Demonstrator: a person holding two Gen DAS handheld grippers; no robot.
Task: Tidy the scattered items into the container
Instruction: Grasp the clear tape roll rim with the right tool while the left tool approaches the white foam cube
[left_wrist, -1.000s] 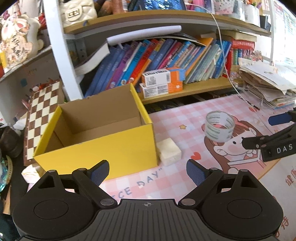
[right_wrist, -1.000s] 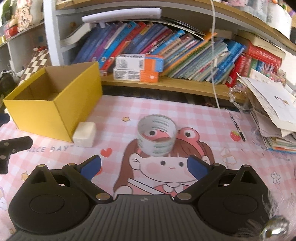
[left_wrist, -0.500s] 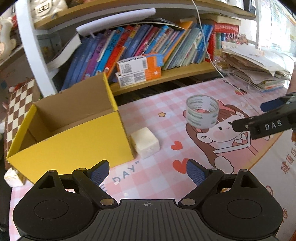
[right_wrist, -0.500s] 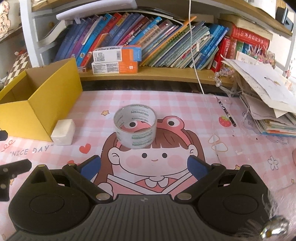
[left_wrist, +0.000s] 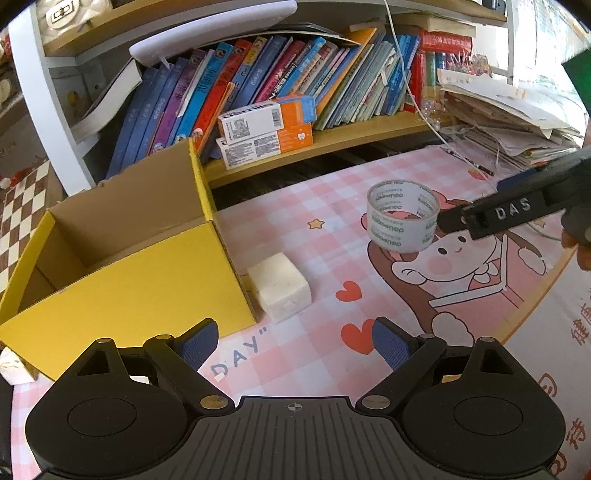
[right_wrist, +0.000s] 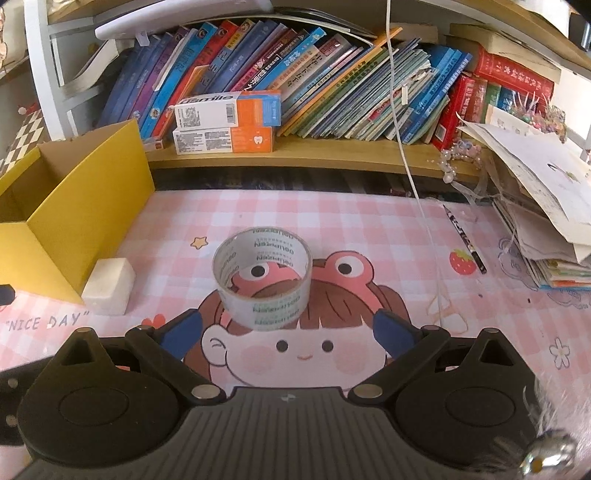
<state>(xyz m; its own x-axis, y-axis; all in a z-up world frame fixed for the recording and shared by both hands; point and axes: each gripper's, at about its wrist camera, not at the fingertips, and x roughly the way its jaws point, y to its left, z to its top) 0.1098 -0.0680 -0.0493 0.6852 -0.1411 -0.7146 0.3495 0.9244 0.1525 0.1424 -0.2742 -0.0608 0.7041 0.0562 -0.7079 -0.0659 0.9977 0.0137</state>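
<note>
A yellow cardboard box (left_wrist: 129, 284) (right_wrist: 77, 210) stands open and empty on the pink checked mat. A white block (left_wrist: 279, 286) (right_wrist: 109, 286) lies against its right side. A roll of clear tape (left_wrist: 402, 219) (right_wrist: 263, 277) stands on its edge further right. My left gripper (left_wrist: 295, 341) hovers open a short way in front of the white block, nothing between its fingers. My right gripper (right_wrist: 286, 334) is open just in front of the tape roll, apart from it. In the left wrist view the right gripper's finger (left_wrist: 502, 216) reaches in beside the roll.
A wooden shelf (right_wrist: 314, 157) with leaning books and two orange-and-white cartons (right_wrist: 225, 123) runs behind the mat. A pile of papers (right_wrist: 535, 206) lies at the right, with a pen (right_wrist: 465, 240) and a white cable (right_wrist: 406, 147) near it. A chessboard (left_wrist: 18, 210) is left of the box.
Both grippers have come lower and closer: the left one towards the white block, the right one up to the tape roll. The jaws keep the same width.
</note>
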